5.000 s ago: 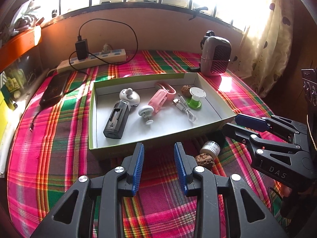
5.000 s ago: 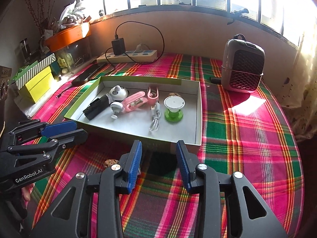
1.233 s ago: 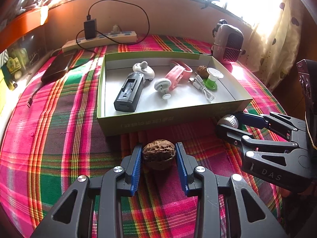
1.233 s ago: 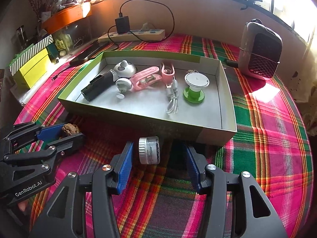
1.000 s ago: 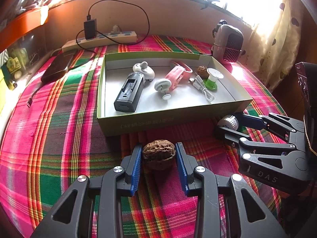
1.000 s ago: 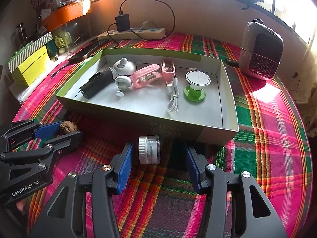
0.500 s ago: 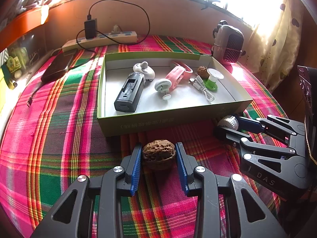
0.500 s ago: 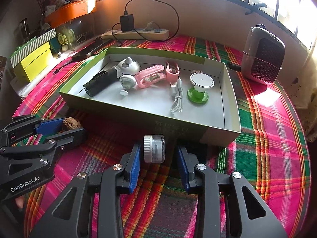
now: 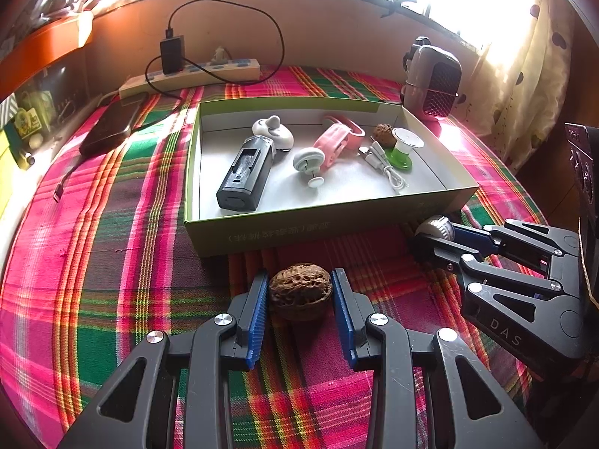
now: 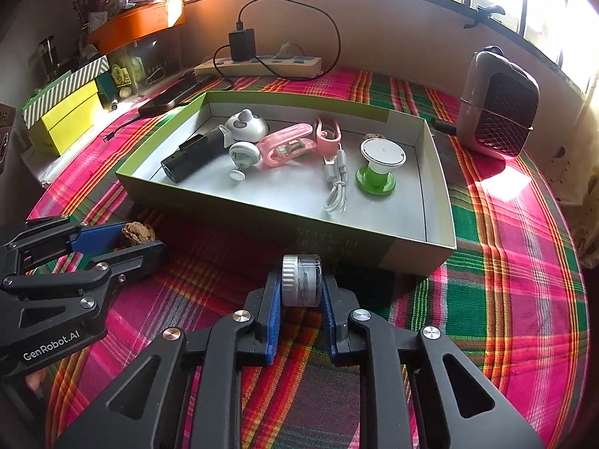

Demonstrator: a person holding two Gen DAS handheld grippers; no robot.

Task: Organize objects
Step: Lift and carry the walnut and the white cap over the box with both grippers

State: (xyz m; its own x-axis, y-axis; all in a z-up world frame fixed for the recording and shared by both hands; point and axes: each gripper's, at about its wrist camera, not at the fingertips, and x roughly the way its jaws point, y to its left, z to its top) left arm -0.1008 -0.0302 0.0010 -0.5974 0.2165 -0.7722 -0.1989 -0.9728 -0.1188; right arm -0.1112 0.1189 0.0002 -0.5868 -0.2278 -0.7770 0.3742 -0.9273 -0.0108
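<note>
A brown walnut (image 9: 300,287) lies on the plaid tablecloth in front of the green box (image 9: 318,220). My left gripper (image 9: 299,277) stands around it, both blue pads touching its sides. To the right, a small clear jar with a white lid (image 10: 301,280) lies on its side between the pads of my right gripper (image 10: 301,280). Those jaws are closing, and both pads press on the jar. The left wrist view shows the right gripper (image 9: 434,235) with the jar (image 9: 434,226) at its tips. The right wrist view shows the left gripper (image 10: 138,237) and walnut (image 10: 136,234).
The box (image 10: 337,235) holds a black device (image 9: 245,176), pink clips, a cable, a green stand (image 9: 402,147) and a second walnut (image 9: 383,130). A power strip (image 9: 194,75), dark phone (image 9: 112,123) and small heater (image 9: 432,82) lie behind it. Yellow boxes (image 10: 67,112) stand at the left.
The right gripper's jaws have closed in from wide apart onto the jar. The left gripper and the walnut have kept still over the last second.
</note>
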